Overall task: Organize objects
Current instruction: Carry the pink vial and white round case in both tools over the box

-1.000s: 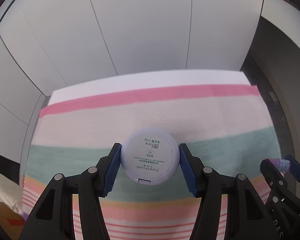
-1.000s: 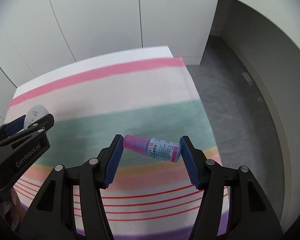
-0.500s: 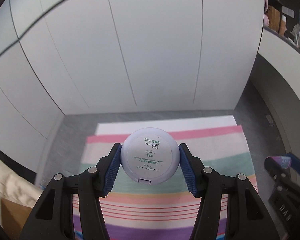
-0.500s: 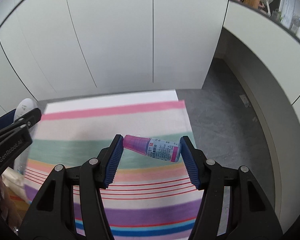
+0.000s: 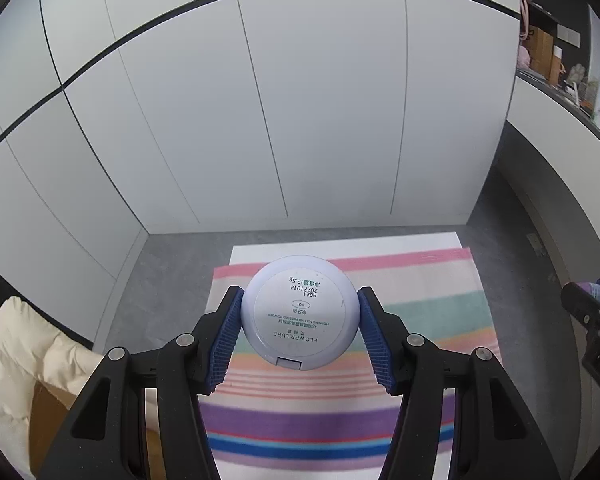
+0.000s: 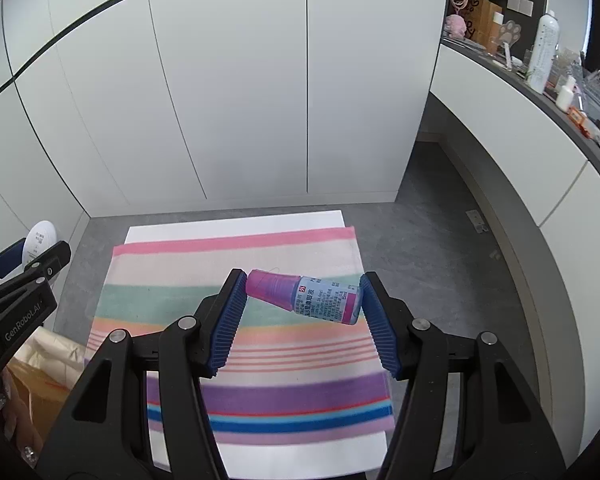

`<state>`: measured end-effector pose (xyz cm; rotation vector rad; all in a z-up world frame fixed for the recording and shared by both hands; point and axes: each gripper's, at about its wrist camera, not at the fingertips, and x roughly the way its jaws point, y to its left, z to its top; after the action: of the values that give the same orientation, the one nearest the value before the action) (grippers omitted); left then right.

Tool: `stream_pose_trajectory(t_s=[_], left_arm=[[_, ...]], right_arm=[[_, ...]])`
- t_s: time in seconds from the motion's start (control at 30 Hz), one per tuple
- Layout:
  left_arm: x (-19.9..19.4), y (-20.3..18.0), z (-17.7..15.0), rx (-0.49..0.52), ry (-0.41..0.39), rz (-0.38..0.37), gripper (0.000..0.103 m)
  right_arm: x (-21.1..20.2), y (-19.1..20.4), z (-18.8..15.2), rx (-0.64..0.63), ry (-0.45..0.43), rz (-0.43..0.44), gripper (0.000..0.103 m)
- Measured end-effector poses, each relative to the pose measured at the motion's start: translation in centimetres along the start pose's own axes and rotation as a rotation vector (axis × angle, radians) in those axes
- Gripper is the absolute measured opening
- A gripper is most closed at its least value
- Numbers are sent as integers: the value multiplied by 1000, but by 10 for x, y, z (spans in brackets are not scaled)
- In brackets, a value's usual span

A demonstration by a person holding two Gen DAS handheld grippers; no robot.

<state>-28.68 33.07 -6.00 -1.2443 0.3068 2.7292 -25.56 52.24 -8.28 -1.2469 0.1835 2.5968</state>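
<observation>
Left wrist view: both tongs, still clenched on compact (image 5: 299, 317) and dropper bottle (image 6: 306, 297), now higher above striped towel (image 6: 236, 264).

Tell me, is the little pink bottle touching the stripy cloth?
Apart. The right wrist view shows the bottle pinched end to end in the right gripper, raised well above the striped cloth on the table below.

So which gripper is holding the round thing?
The left gripper: it clamps the round white powder compact. The right gripper grips a little pink-capped bottle instead.
</observation>
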Motion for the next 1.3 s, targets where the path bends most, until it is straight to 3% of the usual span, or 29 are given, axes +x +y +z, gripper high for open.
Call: stream_pose_trajectory(t_s=[0.57,0.8,1.3], left_arm=[[-61,35,-85,64,58,20,58],[-80,62,-126,20,84,-13,58],[-76,122,-143,-78,71,24,58]], right_arm=[[-77,-7,-73,-57,59,54,61],[-94,-2,-101,-63,68,74,61],[-96,46,-108,-125,71,92,61]])
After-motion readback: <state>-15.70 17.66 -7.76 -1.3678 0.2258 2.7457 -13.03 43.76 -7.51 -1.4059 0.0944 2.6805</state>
